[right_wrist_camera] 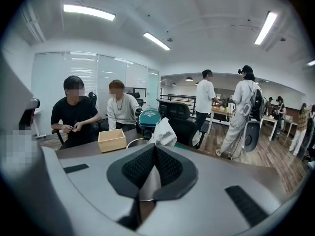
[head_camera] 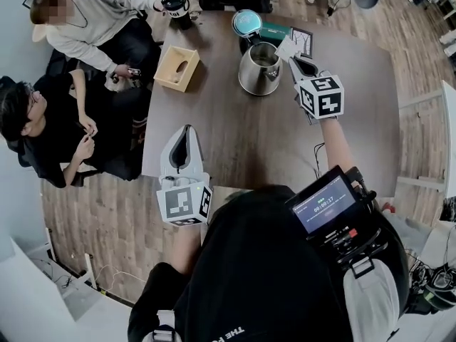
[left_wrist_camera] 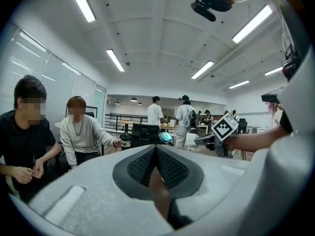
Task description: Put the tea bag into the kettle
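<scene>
Pinching the white paper tea bag [head_camera: 286,48] just beside the shiny steel kettle [head_camera: 258,73], the right claw [head_camera: 294,59] could drop it outside.

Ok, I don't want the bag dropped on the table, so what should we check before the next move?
1. White paper tea bag clamped in the right tool: ok.
2. Teal lid of the round steel kettle open: ok.
3. Bag over the kettle's mouth: not ok, the head view shows it beside the rim.
4. Left tool clear of the kettle: ok, shut and empty.
5. Water inside the kettle: cannot tell.
</scene>
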`<state>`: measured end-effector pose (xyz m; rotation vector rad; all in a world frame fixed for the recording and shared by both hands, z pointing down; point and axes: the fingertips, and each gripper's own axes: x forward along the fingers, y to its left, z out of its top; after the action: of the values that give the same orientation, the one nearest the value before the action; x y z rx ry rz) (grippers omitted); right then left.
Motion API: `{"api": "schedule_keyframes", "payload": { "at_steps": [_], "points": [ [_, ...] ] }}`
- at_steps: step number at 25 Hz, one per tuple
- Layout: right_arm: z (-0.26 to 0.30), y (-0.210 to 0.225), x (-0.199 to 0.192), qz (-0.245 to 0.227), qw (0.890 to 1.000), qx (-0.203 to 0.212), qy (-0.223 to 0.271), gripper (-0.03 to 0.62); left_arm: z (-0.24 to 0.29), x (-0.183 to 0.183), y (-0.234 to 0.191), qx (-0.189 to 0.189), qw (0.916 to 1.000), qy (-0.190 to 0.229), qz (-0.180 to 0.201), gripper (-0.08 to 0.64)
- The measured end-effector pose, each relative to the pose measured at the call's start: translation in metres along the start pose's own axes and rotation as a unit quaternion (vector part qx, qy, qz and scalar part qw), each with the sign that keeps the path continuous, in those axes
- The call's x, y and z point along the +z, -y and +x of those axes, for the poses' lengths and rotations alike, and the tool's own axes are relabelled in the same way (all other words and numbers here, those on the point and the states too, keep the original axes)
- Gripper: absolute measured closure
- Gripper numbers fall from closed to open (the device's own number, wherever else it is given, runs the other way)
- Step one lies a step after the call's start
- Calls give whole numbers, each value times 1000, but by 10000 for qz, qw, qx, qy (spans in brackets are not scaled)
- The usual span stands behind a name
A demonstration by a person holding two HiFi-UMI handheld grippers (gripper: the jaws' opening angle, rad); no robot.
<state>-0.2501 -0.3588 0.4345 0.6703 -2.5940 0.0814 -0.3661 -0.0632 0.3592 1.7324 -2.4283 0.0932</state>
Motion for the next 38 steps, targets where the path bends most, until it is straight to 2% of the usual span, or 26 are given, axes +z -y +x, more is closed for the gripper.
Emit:
{"api": "schedule_keyframes", "payload": {
  "at_steps": [6, 16, 27, 38],
  "points": [
    [9, -19, 9, -113, 9997, 227, -30, 583, -16, 1, -7, 204, 9998, -50, -61, 557],
    [23, -39, -2, -169, 9985, 494, -152, 583, -32, -3, -5, 402, 9990, -170, -87, 558],
    [33, -42, -13, -131, 9978, 570, -326, 583, -41, -4, -6, 580, 9980, -234, -124, 557],
    [37, -46, -12, -94, 9963, 762, -375, 581, -41, -8, -4, 604, 9977, -280, -149, 558]
  ]
}}
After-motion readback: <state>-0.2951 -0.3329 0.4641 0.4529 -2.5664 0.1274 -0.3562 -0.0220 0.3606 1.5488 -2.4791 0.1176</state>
